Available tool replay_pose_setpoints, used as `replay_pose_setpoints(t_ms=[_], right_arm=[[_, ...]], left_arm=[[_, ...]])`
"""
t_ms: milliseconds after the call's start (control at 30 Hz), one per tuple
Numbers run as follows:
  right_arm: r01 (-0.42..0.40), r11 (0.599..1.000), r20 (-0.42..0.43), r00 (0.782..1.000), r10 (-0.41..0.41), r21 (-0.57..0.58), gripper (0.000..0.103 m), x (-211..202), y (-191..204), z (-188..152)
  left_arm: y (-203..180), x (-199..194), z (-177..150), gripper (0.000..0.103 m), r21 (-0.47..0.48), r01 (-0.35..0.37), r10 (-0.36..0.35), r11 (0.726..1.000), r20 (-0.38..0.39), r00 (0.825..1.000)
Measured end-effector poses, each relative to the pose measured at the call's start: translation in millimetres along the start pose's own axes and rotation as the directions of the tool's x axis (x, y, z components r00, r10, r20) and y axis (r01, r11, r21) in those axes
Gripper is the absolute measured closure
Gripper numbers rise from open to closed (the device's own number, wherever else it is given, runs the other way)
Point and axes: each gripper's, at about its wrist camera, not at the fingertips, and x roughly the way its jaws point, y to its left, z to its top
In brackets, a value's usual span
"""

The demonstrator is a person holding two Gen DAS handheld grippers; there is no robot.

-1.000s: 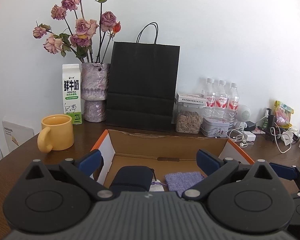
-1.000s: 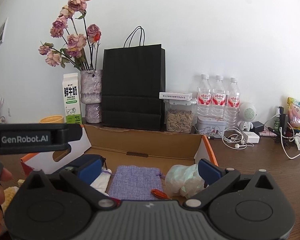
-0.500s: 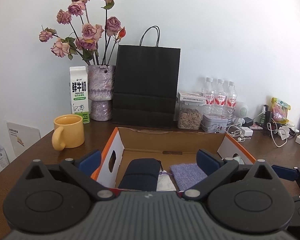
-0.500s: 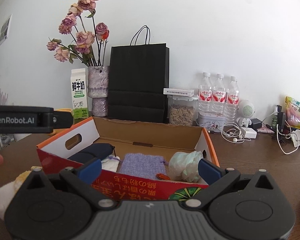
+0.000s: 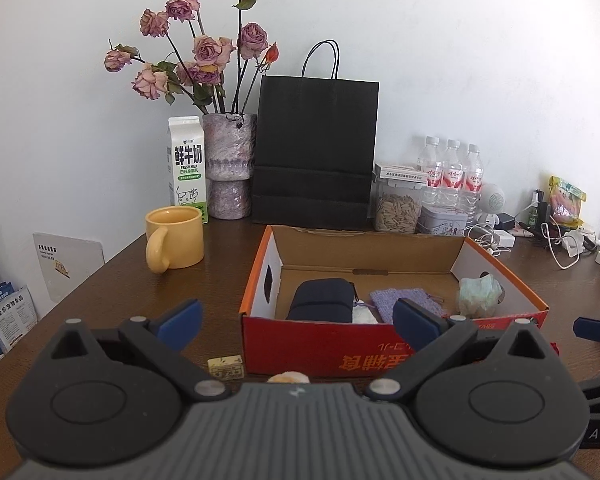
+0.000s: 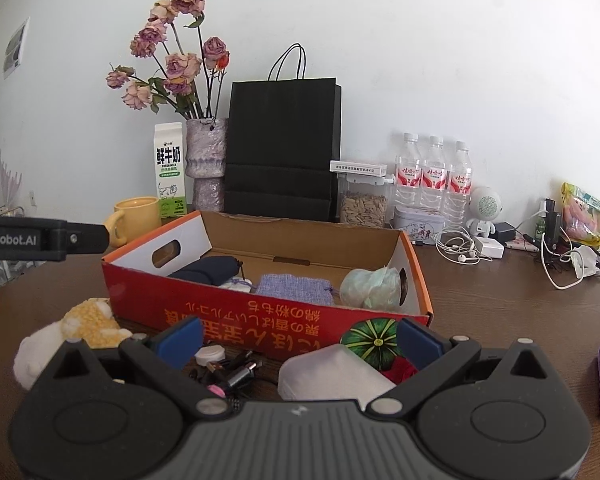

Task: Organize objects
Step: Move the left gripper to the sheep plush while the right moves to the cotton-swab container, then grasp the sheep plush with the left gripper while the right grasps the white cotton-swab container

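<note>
both grippers are hanging back from the red and orange cardboard box (image 6: 260, 320), which is sitting on the brown wooden table (image 6: 500, 300) with its long side facing them. the right gripper (image 6: 298, 338) is holding its fingers spread wide, pinching nothing. the left gripper (image 5: 296, 318) is doing the same.

the loose things are lying in front of the box, just past the right fingers: a white folded packet (image 6: 332, 376), a green striped pumpkin toy (image 6: 374, 342), some small dark cables (image 6: 236, 370) and a fluffy yellow and white plush toy (image 6: 76, 328) off to the left. the packet is closest (right between the blue tips), so the right gripper looks nearer. there is open room inside the box, between the purple cloth pouch (image 6: 294, 289) and the back wall.
</note>
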Motion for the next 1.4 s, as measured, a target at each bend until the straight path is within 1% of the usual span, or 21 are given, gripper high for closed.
replay_pose_setpoints(t_ms=[300,500,667,833,1000,1200,1233,1300,1333,1400], right_arm=[[0.013,1.0,-0.057,0.998,-0.014,-0.004,0.0,-7.8,-6.9,-19.4],[0.033,0.999,-0.096,0.995,-0.034,-0.012,0.0,-9.8,-17.7,-28.7],[0.041,0.999,-0.125,0.991,-0.045,-0.03,0.0,-7.5,-25.9,-32.7],[0.034,0.999,-0.144,0.989,-0.037,-0.027,0.0,-5.6,-33.2,-34.4],[-0.001,0.999,-0.16,0.987,-0.006,-0.039,0.0,0.7,-37.1,-31.1],[-0.046,0.995,-0.177,0.984,0.029,-0.094,0.011,16.0,-38.1,-17.2],[-0.053,0.993,-0.181,0.983,0.034,-0.101,0.014,19.6,-38.8,-14.5],[-0.073,0.992,-0.196,0.979,0.051,-0.107,0.016,26.8,-40.3,-10.1],[-0.086,0.99,-0.206,0.977,0.062,-0.108,0.017,30.5,-40.9,-8.4],[-0.11,0.988,-0.228,0.97,0.083,-0.106,0.023,38.5,-42.4,-6.2]], left_arm=[[24.8,-5.0,-17.9,0.0,0.031,-0.032,0.034,0.999,-0.061,0.998],[39.7,-3.1,-31.3,0.0,0.055,-0.03,0.037,0.998,-0.131,0.991],[44.7,-0.4,-39.3,0.0,0.089,0.004,0.014,0.996,-0.193,0.981],[40.7,9.5,-50.7,0.0,0.147,0.016,0.023,0.989,-0.254,0.967],[40.4,21.0,-55.8,0.0,0.145,0.027,0.017,0.989,-0.294,0.956],[36.1,27.1,-56.4,0.0,0.167,0.034,0.019,0.985,-0.306,0.952],[35.0,28.3,-55.9,0.0,0.17,0.035,0.02,0.985,-0.308,0.951],[33.9,30.5,-55.6,0.0,0.174,0.041,0.015,0.984,-0.313,0.95],[33.5,31.3,-55.6,0.001,0.173,0.046,0.012,0.984,-0.316,0.949],[33.0,33.2,-56.2,0.004,0.171,0.055,0.004,0.984,-0.324,0.946]])
